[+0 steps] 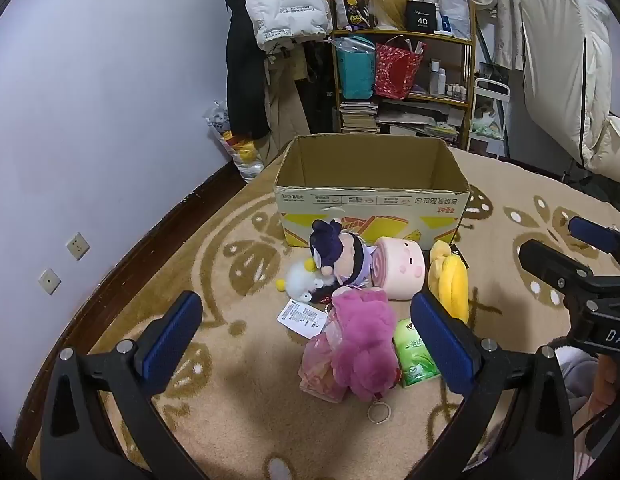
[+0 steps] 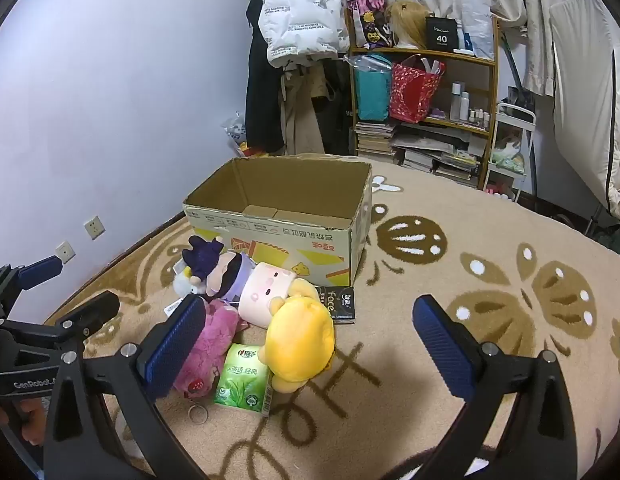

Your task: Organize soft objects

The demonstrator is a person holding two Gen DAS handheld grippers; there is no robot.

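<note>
- You worked over a beige carpet [image 2: 450, 280] with brown butterfly patterns, a cluttered shelf [image 2: 422, 80] and hanging coats against the far wall.
- An open cardboard box [image 1: 370, 200] stood on the carpet, nothing visible inside it but its bottom flaps.
- The soft toys lay heaped just in front of the box — a dark-haired doll [image 1: 338, 252], a pink roll cushion [image 1: 398, 268], a white fluffy toy [image 1: 302, 280], a magenta plush [image 1: 362, 344] and a yellow plush [image 2: 298, 340].
- A green tissue pack [image 2: 242, 384] touched the yellow plush.
- Your left gripper [image 1: 306, 344] hung above the heap, fingers wide apart, holding nothing.
- Your right gripper [image 2: 310, 348] did the same — fingers spread, empty.
</note>
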